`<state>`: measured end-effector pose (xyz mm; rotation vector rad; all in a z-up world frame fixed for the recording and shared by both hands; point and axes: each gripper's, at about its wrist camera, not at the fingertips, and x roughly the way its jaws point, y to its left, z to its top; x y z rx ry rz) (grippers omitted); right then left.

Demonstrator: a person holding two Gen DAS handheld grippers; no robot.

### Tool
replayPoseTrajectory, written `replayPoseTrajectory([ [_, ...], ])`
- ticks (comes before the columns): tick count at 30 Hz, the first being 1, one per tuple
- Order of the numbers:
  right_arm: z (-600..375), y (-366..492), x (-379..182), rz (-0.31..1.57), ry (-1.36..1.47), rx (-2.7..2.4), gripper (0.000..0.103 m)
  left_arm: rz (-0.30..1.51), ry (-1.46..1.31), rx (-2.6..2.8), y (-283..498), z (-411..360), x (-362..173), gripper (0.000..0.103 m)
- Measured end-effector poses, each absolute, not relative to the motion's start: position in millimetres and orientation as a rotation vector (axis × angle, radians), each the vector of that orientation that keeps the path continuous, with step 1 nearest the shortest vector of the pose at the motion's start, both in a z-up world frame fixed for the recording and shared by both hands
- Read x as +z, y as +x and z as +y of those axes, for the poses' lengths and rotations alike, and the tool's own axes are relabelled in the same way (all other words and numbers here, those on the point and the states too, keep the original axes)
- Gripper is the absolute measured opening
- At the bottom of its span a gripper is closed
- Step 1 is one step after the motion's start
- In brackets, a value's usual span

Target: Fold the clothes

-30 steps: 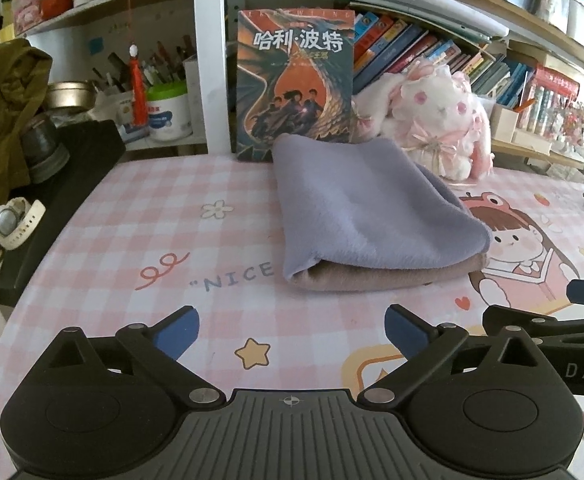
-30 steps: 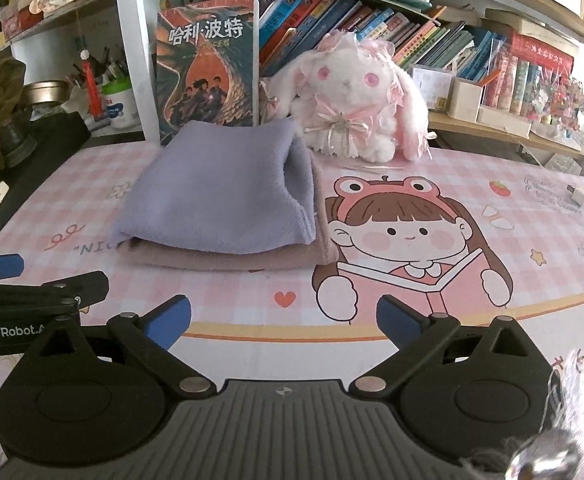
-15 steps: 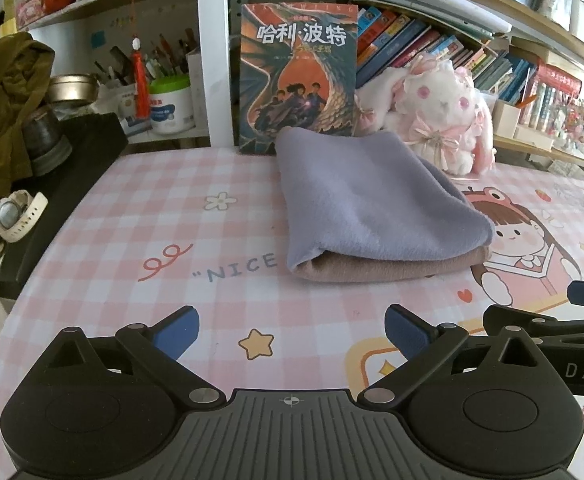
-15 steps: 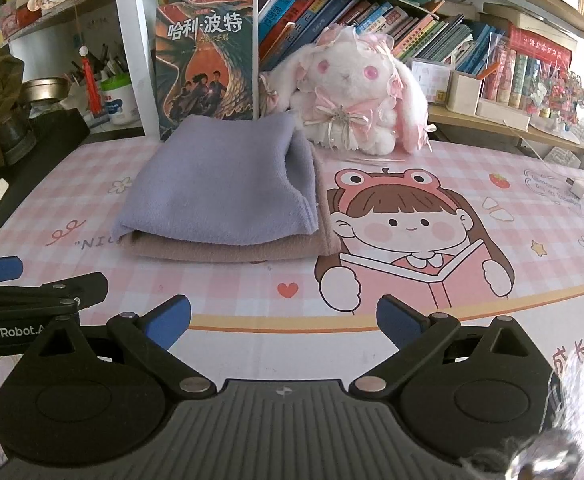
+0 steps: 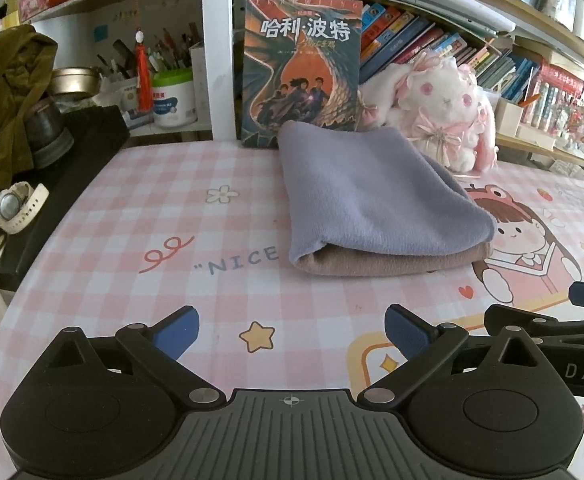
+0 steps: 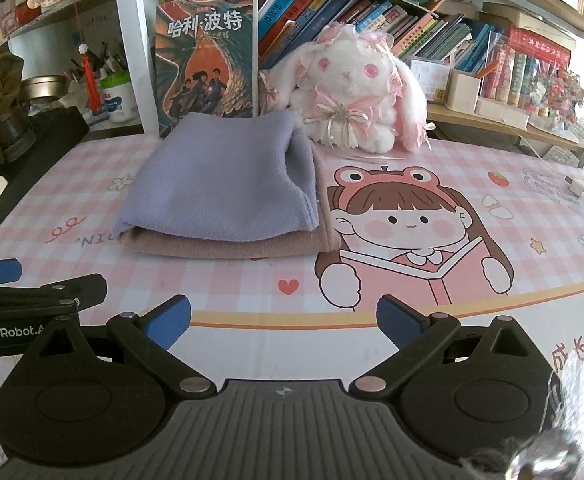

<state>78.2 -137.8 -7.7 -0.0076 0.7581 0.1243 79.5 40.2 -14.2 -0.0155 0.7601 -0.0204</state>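
A folded lavender cloth point(image 5: 375, 192) point(image 6: 220, 184) lies on top of a folded tan cloth point(image 5: 391, 260) point(image 6: 232, 246) in the middle of the pink checked table mat point(image 5: 164, 216) point(image 6: 411, 296). Both grippers hang well short of the stack, near the table's front edge. My left gripper point(image 5: 292, 330) is open and holds nothing. My right gripper point(image 6: 284, 322) is open too, nothing between its blue pads. Each gripper shows at the side of the other's view.
A standing book point(image 5: 301, 68) and a white plush rabbit point(image 6: 351, 88) sit right behind the stack. Shelves of books run along the back. A black box point(image 5: 52, 184) with a watch and an olive garment point(image 5: 4, 100) fills the left side. A white charger point(image 6: 579, 188) lies far right.
Both grippers have drawn back and risen slightly from the stack, so it looks smaller and farther. The cloths have not moved. Both stay open.
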Motion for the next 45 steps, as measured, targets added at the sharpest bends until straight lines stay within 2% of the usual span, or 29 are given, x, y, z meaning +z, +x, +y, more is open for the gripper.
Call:
replayPoseTrajectory([
  [45, -138.3, 80.2, -10.1, 0.764, -0.003, 0.115, 0.100, 0.787, -0.029, -0.025, 85.5, 41.4, -16.7, 0.101],
])
